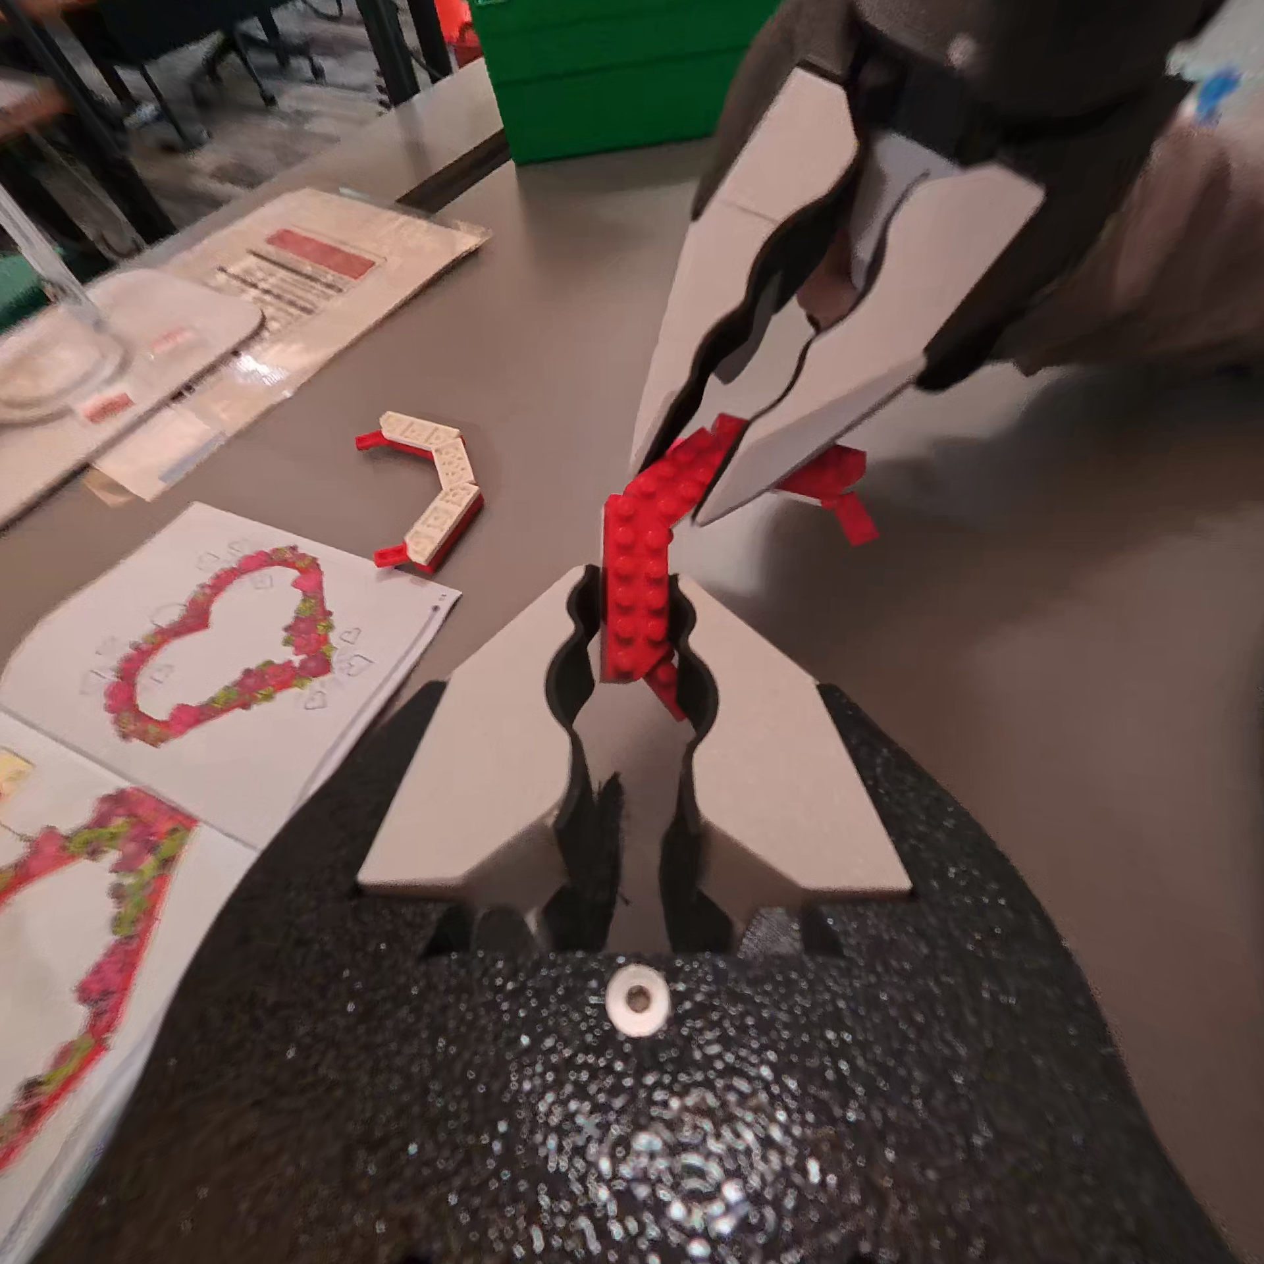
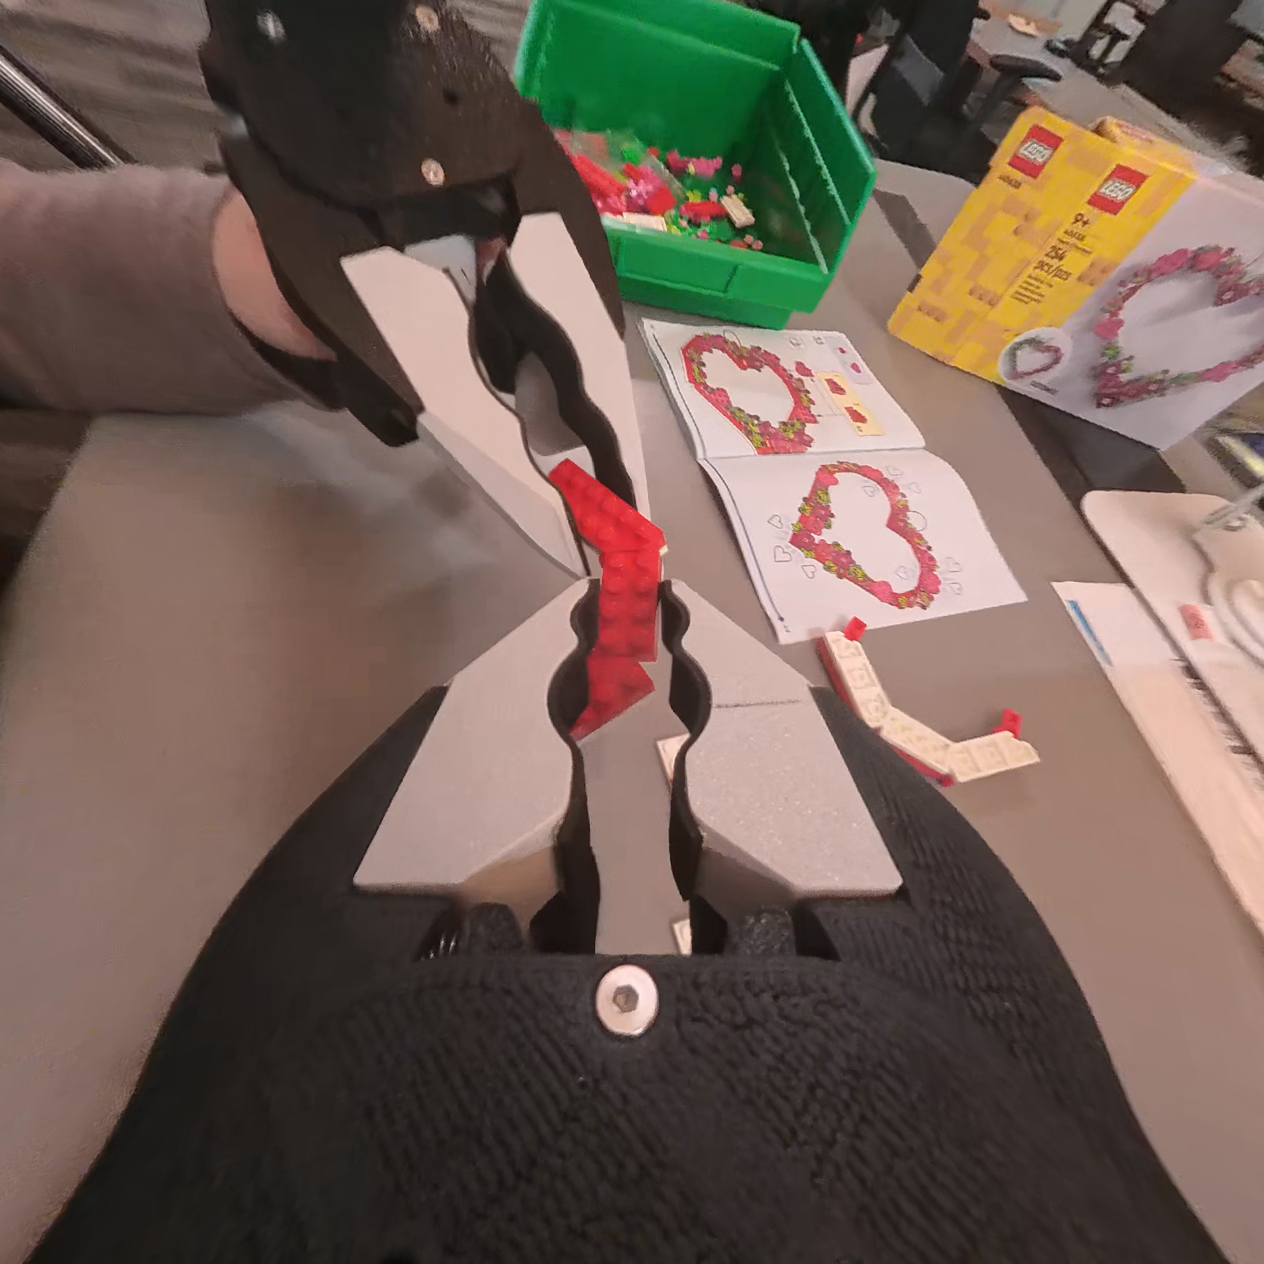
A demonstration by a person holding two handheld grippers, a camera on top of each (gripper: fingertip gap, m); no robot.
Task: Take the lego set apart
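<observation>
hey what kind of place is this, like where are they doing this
Probably an office or lab workspace: a grey tabletop holding a green plastic bin of loose bricks, a yellow set box and an open instruction booklet, with wheeled office chairs behind.

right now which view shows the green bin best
The right wrist view: the green bin is seen from above with its open top facing the camera and loose lego pieces inside. The left wrist view catches only part of the green bin's outer wall at the top edge, contents hidden.
</observation>
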